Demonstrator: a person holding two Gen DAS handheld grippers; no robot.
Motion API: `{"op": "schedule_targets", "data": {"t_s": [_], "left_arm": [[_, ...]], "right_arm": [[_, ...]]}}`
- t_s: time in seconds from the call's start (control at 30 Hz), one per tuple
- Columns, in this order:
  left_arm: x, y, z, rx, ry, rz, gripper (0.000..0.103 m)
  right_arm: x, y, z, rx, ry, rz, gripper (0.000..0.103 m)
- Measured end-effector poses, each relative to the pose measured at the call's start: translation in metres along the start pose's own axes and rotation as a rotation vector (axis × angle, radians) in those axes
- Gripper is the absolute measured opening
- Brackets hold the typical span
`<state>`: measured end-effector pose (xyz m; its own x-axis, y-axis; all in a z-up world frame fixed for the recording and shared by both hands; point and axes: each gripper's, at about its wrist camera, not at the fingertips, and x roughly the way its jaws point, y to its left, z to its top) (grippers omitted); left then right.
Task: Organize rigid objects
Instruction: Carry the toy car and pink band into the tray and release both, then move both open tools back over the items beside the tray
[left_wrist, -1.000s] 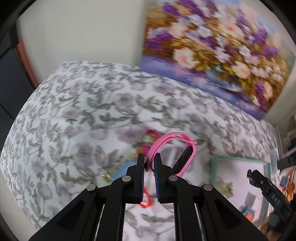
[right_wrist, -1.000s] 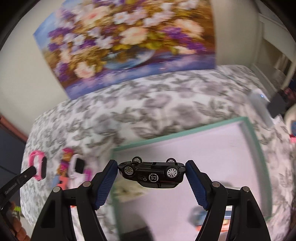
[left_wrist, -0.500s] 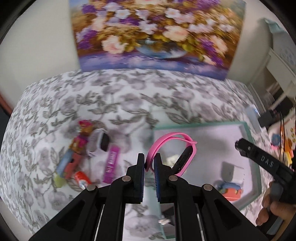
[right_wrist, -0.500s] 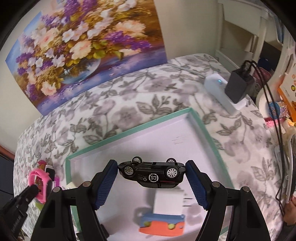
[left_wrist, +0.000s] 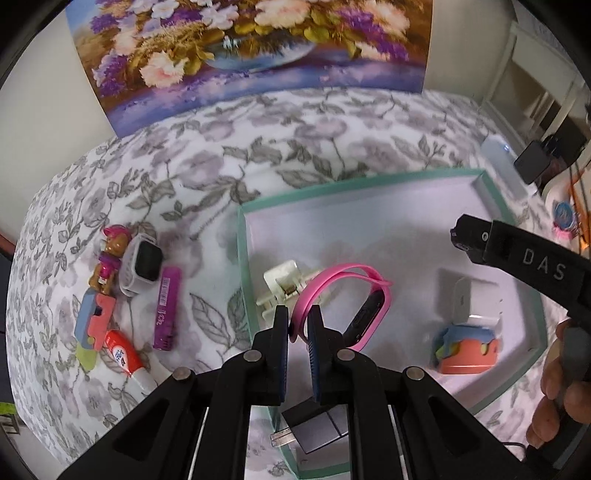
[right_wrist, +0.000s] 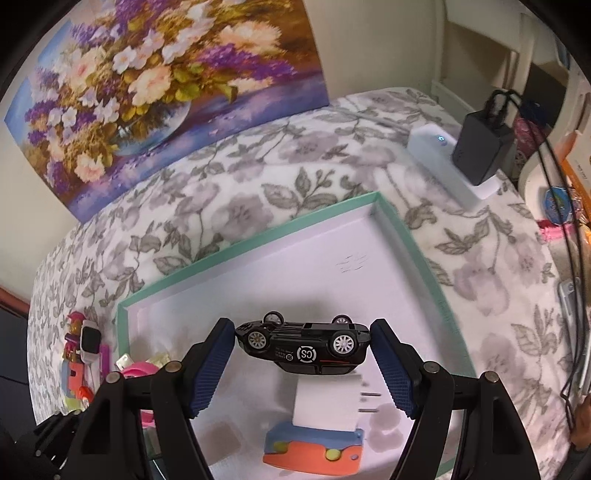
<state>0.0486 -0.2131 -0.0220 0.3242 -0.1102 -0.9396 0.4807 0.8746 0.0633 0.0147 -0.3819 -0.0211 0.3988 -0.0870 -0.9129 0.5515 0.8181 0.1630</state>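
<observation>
Both pairs of tongs were loaded and poised over the teal-rimmed tray (left_wrist: 243, 258), so the step in hand looked like setting two items down inside it. The left gripper (left_wrist: 298, 328) had its jaws pinched nearly together on the thin strap of a pink fitness band (left_wrist: 343, 295), which arched up and away toward twelve o'clock from the pads, above the tray's left half. The right gripper (right_wrist: 303, 363) stood fairly wide, its ribbed blue pads pressed on the nose and tail of a black toy car (right_wrist: 304, 345) held upside down over the tray's middle. To do it well, each hand would likely want to sink close to the floor before letting go, since the smooth pale floor would let the hard, glossy, wheeled car roll or skid, while the rubbery loop could spring and tip. Bare floor lay toward twelve and one o'clock of the car; at six o'clock sat a boxy white plug adapter (right_wrist: 325, 406) and a matte orange-and-blue block (right_wrist: 314, 452), best avoided. In the left view a cream plastic clip (left_wrist: 284, 288) lay just beyond the band at eleven o'clock. Still out on the soft floral blanket (left_wrist: 258, 147), at nine o'clock of the tray, waited a figurine (left_wrist: 110, 258), a grey smartwatch (left_wrist: 142, 264) and a purple bar (left_wrist: 168, 308).
</observation>
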Motion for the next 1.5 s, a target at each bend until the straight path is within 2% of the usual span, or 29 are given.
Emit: {"op": "schedule_targets", "data": {"t_s": [0.37,0.47,0.53,0.6,0.67,0.8,0.83,0.87,0.93,1.0,1.1,1.2,1.3,1.5], "left_arm": [[0.004,-0.002,-0.001,0.008,0.003,0.013,0.012],[0.004,-0.001,0.000,0.001,0.009,0.006,0.025],[0.003,-0.001,0.000,0.000,0.008,0.007,0.041],[0.001,-0.001,0.001,-0.005,0.005,0.002,0.046],[-0.003,0.000,0.002,-0.010,-0.004,-0.005,0.053],[-0.010,0.003,0.006,-0.024,-0.022,-0.007,0.066],[-0.012,0.005,0.006,-0.031,-0.025,-0.008,0.071],[-0.013,0.008,0.007,-0.042,-0.029,-0.012,0.073],[-0.015,0.013,0.009,-0.060,-0.033,-0.013,0.074],[-0.017,0.021,0.011,-0.088,-0.038,-0.009,0.076],[-0.020,0.036,0.013,-0.138,-0.050,-0.014,0.085],[-0.020,0.052,0.014,-0.192,-0.054,-0.016,0.085],[-0.018,0.071,0.014,-0.255,-0.053,-0.007,0.093],[-0.011,0.118,0.009,-0.378,-0.047,0.031,0.094]], "right_arm": [[0.013,0.012,-0.004,-0.046,0.047,-0.012,0.078],[0.013,0.012,-0.004,-0.046,0.049,-0.006,0.078],[0.013,0.013,-0.003,-0.049,0.050,-0.006,0.079],[0.012,0.015,-0.003,-0.058,0.048,-0.013,0.080],[0.010,0.016,-0.002,-0.063,0.042,-0.020,0.087],[0.005,0.018,0.000,-0.073,0.027,-0.022,0.089],[0.004,0.019,0.001,-0.075,0.021,-0.026,0.094],[0.003,0.019,0.001,-0.076,0.016,-0.030,0.100],[0.002,0.020,0.001,-0.076,0.010,-0.029,0.103],[0.002,0.021,0.001,-0.080,0.010,-0.026,0.103],[0.002,0.024,0.000,-0.088,0.003,-0.035,0.103],[0.002,0.028,0.000,-0.098,-0.004,-0.038,0.103],[0.000,0.033,-0.001,-0.112,-0.015,-0.044,0.103],[-0.002,0.051,-0.002,-0.150,-0.026,-0.042,0.103]]}}
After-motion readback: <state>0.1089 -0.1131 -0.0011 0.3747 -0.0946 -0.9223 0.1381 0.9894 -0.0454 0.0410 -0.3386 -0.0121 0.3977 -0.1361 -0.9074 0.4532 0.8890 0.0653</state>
